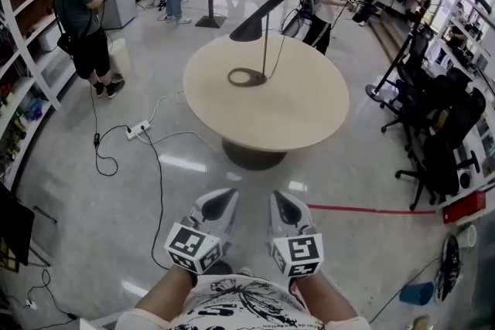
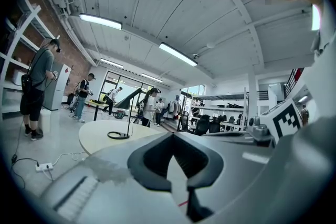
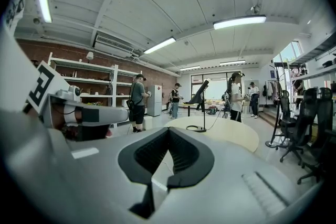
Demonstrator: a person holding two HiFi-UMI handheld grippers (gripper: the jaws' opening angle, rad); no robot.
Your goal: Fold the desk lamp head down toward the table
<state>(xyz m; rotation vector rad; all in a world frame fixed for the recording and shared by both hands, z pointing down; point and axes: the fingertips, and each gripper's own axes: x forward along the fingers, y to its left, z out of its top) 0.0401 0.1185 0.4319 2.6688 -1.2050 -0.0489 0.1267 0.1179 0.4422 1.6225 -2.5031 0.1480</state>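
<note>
Closest to me, my left gripper (image 1: 226, 195) hangs low by my body, its jaws pressed tip to tip with nothing between them. Its own view (image 2: 171, 135) shows the same. Just right of it, the right gripper (image 1: 280, 199) matches: jaws together and empty, confirmed in its view (image 3: 169, 130). Both are well apart from the round table (image 1: 309, 116) ahead.

The desk lamp (image 1: 265, 42) stands on that table, toward its far side. From the left, its flat ring base (image 1: 246, 76) lies on the top and a thin upright stem (image 1: 266, 50) rises beside it. The long dark cone of the lamp head (image 1: 257, 18) slants across the stem's top, wide end lower left, narrow end up right. The head sits high, clear of the tabletop, not down toward it.

I judge the lamp light and stiff, painted metal that will be slick under the pads. With an open ring for a foot, it may skate or tip. I'd pin the base or low stem with the left gripper, take the head near its wide end with the right, and press down slowly about the joint.
</note>
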